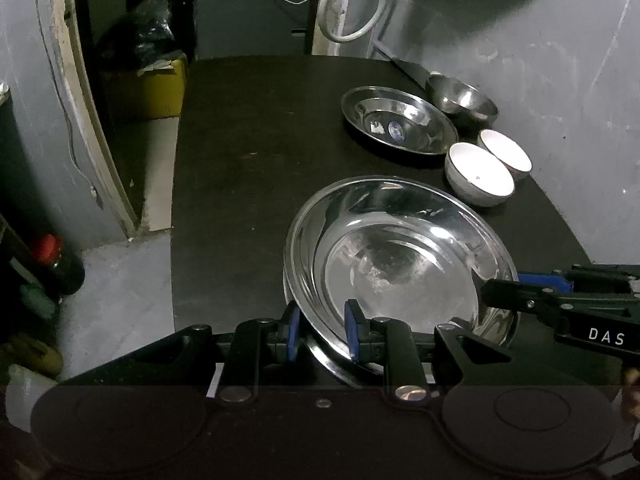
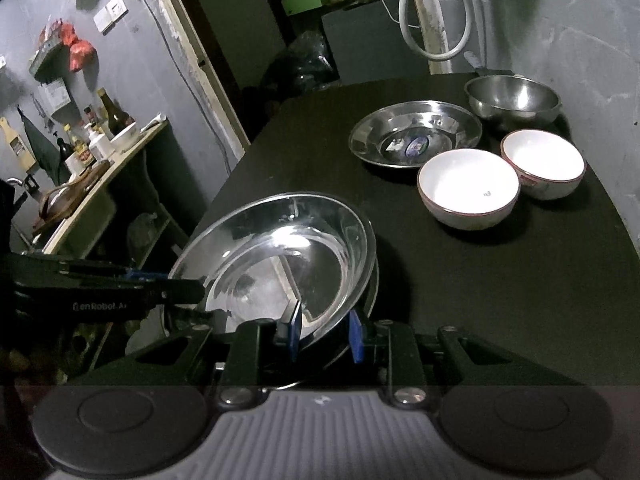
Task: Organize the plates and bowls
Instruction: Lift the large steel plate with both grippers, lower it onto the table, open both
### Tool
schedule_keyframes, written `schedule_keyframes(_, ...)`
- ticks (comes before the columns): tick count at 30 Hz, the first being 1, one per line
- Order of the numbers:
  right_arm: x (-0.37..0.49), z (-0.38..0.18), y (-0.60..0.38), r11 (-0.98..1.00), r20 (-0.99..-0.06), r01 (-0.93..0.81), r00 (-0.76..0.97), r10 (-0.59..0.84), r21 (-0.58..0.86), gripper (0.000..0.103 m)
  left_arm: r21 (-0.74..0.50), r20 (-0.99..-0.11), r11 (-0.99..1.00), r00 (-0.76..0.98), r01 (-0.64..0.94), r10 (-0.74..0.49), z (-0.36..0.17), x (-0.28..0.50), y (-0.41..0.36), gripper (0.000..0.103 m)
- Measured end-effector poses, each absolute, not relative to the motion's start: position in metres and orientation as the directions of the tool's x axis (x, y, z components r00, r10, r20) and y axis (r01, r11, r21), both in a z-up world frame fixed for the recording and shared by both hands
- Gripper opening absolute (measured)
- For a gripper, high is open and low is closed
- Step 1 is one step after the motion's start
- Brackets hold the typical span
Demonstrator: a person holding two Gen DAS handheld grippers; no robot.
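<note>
A large steel plate (image 1: 400, 256) is held above the black table (image 1: 248, 160), and a second rim shows just under it. My left gripper (image 1: 322, 330) straddles the plate's near rim with its blue pads around it, a small gap showing. My right gripper (image 2: 326, 334) straddles the opposite rim of the same plate (image 2: 280, 256) in its own view, and it shows at the right of the left wrist view (image 1: 560, 304). A smaller steel plate (image 1: 398, 120), a steel bowl (image 1: 460, 98) and two white bowls (image 1: 480, 172) (image 1: 506, 152) stand at the back right.
A grey wall runs along the table's right side. A doorway, a yellow box (image 1: 160, 88) and a dark bag lie beyond the far left edge. A side shelf with bottles (image 2: 92, 136) stands left of the table. A white hose (image 2: 436, 12) hangs at the back.
</note>
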State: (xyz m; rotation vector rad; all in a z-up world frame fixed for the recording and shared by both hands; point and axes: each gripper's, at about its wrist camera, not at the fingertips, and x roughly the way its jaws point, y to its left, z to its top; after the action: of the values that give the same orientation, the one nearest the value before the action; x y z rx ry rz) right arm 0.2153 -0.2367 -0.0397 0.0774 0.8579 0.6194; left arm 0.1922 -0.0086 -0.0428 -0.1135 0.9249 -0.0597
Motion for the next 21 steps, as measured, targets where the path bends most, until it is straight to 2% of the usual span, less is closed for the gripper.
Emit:
schedule_keyframes(11, 0.2165, -0.0400, -0.2352, 0.817, -0.684, -0.490, 0.485, 0.545, 0.305, 0.029, -0.110, -0.811, 0.994, 0.578, 0.007, -0.093, -0.0432, 0.1911, -0.0091, 0.027)
schedule_keyframes(21, 0.2136, -0.0402, -0.2301, 0.814, -0.683, -0.505, 0.489, 0.543, 0.286, 0.041, -0.111, -0.819, 0.994, 0.565, 0.009, -0.097, -0.0454, 0.1934, -0.0092, 0.029)
